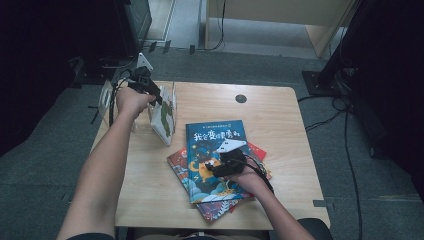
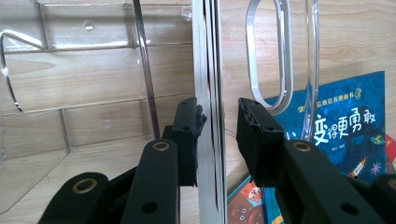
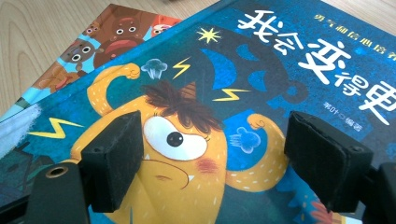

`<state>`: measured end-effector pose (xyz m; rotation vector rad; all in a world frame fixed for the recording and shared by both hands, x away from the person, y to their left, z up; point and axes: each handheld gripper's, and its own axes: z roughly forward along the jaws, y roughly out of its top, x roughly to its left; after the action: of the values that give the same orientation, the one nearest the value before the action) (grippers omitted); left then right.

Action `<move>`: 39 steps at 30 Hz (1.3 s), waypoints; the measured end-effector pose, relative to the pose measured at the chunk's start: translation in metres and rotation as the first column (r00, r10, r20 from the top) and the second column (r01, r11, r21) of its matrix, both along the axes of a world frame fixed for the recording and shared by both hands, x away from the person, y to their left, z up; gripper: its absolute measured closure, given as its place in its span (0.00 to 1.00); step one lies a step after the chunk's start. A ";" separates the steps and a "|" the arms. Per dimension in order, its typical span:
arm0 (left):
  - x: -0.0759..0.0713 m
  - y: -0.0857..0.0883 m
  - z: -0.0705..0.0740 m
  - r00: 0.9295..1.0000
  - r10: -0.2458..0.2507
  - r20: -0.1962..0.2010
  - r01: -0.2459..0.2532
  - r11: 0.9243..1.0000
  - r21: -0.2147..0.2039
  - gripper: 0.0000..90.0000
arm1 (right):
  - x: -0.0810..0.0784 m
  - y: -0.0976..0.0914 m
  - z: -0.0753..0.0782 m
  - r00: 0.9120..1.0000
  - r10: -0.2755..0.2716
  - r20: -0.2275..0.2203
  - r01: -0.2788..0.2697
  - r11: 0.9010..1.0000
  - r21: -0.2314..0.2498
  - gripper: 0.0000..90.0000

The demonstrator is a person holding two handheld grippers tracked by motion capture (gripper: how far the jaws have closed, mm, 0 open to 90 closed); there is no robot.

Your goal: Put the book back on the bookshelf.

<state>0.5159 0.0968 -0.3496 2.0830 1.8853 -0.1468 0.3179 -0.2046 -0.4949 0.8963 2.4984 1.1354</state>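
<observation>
Jaws of the left gripper point(image 2: 217, 135) are straddling the top edge of a thin book point(image 2: 208, 93) standing upright in the clear rack point(image 2: 93, 70) at the desk's far left corner — one pad touching, the other apart. It is looking light, stiff, slick-covered — best pinched near its spine. Right gripper point(image 3: 212, 158) is hovering wide over the blue book point(image 3: 280, 93).

Black claws point(image 2: 217, 126), brass-ringed screw holes
</observation>
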 end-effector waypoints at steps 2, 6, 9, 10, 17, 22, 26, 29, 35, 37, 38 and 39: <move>0.000 0.001 0.001 1.000 -0.006 -0.004 0.006 1.000 -0.003 0.77 | 0.000 0.000 0.000 1.000 0.000 0.000 0.000 1.000 0.001 0.22; 0.000 0.001 0.003 1.000 -0.004 -0.003 0.004 1.000 -0.007 0.77 | 0.000 0.000 0.000 1.000 0.000 0.000 0.000 1.000 0.000 0.22; 0.000 0.000 0.005 1.000 -0.001 0.003 0.001 1.000 -0.013 0.76 | 0.000 0.000 0.000 1.000 0.000 0.000 0.000 1.000 0.001 0.22; 0.000 0.000 0.005 1.000 0.000 0.003 0.000 1.000 -0.016 0.76 | 0.000 0.000 0.000 1.000 0.000 0.000 0.000 1.000 0.001 0.22; -0.002 0.003 0.009 1.000 0.007 0.010 -0.007 0.999 -0.037 0.76 | 0.000 0.000 0.000 1.000 0.000 0.000 0.000 1.000 0.001 0.22; -0.005 0.005 0.013 1.000 0.002 0.024 -0.001 0.999 -0.053 0.75 | 0.000 0.000 0.000 1.000 0.000 0.000 0.000 1.000 0.001 0.22; -0.010 0.006 0.014 0.999 -0.006 0.040 0.009 0.998 -0.068 0.75 | 0.000 0.000 0.000 1.000 0.001 0.001 -0.001 1.000 0.000 0.22; -0.013 0.009 0.015 0.999 -0.013 0.047 0.016 0.997 -0.073 0.74 | 0.000 0.000 0.000 1.000 0.001 0.000 -0.001 1.000 0.000 0.22; -0.023 0.008 0.021 0.995 -0.057 0.083 0.063 0.995 -0.075 0.73 | 0.000 0.000 0.000 1.000 0.002 -0.001 -0.002 1.000 0.000 0.22; -0.025 0.008 0.021 0.994 -0.065 0.087 0.071 0.994 -0.077 0.72 | 0.000 0.000 0.000 1.000 0.001 -0.001 -0.001 1.000 0.001 0.22; -0.027 0.008 0.022 0.993 -0.069 0.095 0.077 0.993 -0.086 0.72 | 0.000 0.000 0.000 1.000 0.002 -0.001 -0.002 1.000 0.000 0.22; -0.029 0.007 0.022 0.993 -0.067 0.094 0.076 0.993 -0.090 0.71 | 0.000 0.000 0.000 1.000 0.001 -0.001 -0.001 1.000 0.001 0.22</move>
<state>0.4872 0.1042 -0.3277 2.0596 1.7184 -0.1513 0.3180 -0.2048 -0.4949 0.8964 2.4990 1.1369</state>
